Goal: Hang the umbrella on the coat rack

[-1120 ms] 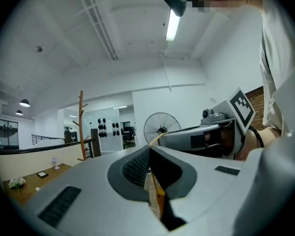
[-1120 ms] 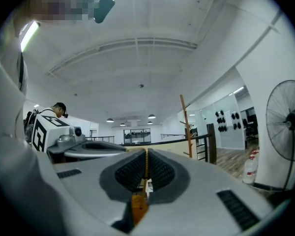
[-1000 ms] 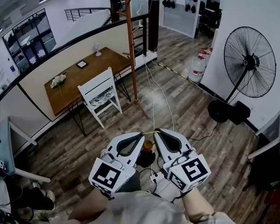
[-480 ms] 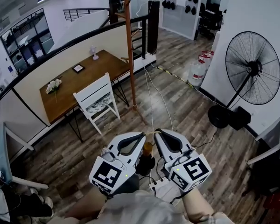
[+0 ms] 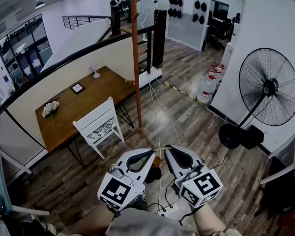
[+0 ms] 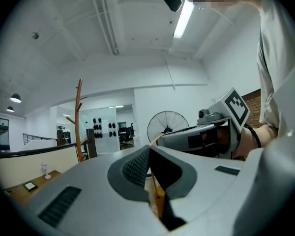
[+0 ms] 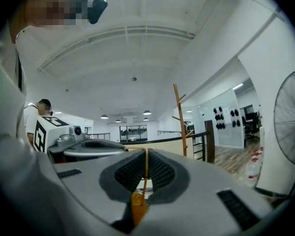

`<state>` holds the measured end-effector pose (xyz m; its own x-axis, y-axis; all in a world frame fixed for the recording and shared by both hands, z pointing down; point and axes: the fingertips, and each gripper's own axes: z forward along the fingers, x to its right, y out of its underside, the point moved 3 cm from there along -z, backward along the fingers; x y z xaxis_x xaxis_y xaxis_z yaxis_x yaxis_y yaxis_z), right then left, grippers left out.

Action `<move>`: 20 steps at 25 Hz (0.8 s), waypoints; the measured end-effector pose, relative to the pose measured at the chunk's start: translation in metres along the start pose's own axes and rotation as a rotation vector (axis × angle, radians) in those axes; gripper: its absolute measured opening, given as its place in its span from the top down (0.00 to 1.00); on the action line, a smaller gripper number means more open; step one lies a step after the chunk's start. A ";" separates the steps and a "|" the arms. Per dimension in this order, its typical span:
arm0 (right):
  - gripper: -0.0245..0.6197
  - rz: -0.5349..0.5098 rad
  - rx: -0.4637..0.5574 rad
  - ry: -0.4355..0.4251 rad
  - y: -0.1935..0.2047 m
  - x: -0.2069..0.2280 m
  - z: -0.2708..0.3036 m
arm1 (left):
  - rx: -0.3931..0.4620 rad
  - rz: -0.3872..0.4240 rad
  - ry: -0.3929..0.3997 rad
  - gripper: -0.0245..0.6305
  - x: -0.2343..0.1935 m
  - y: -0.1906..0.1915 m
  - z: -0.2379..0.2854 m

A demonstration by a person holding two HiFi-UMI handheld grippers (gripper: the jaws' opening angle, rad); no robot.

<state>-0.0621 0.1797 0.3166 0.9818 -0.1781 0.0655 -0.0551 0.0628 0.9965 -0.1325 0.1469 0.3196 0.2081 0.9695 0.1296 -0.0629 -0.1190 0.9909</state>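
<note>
The umbrella hangs from a thin yellow wrist loop [image 5: 160,149] stretched between my two grippers. Its orange handle end [image 5: 157,161] and dark folded body [image 5: 151,174] dangle just below them. My left gripper [image 5: 151,153] is shut on the left end of the loop, my right gripper [image 5: 168,149] on the right end. In the left gripper view the loop [image 6: 155,139] leaves the shut jaws, with the handle end [image 6: 159,201] beneath. The right gripper view shows the loop [image 7: 145,157] pinched above the handle end [image 7: 138,206]. The wooden coat rack [image 5: 135,58] stands ahead on the floor.
A wooden table [image 5: 83,97] and a white chair [image 5: 99,125] stand left of the rack, along a railed half wall [image 5: 64,68]. A large standing fan [image 5: 269,90] and a gas bottle [image 5: 205,86] are at the right. Cables and a power strip [image 5: 170,212] lie on the floor.
Both grippers, still holding the loop, have moved forward toward the coat rack. The table and chair have slid left and down in the head view.
</note>
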 end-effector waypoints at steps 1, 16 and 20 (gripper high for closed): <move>0.95 -0.004 0.001 0.001 -0.004 0.005 0.014 | 0.004 -0.002 -0.002 0.96 -0.013 -0.001 0.005; 0.95 -0.009 0.008 -0.018 -0.016 0.060 0.176 | 0.015 -0.003 -0.012 0.96 -0.174 0.014 0.067; 0.95 -0.013 0.010 -0.019 -0.016 0.077 0.197 | 0.029 0.010 -0.005 0.96 -0.191 0.015 0.083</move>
<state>-0.0211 -0.0284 0.3163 0.9788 -0.1974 0.0539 -0.0448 0.0503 0.9977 -0.0924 -0.0582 0.3126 0.2130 0.9670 0.1398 -0.0369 -0.1350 0.9902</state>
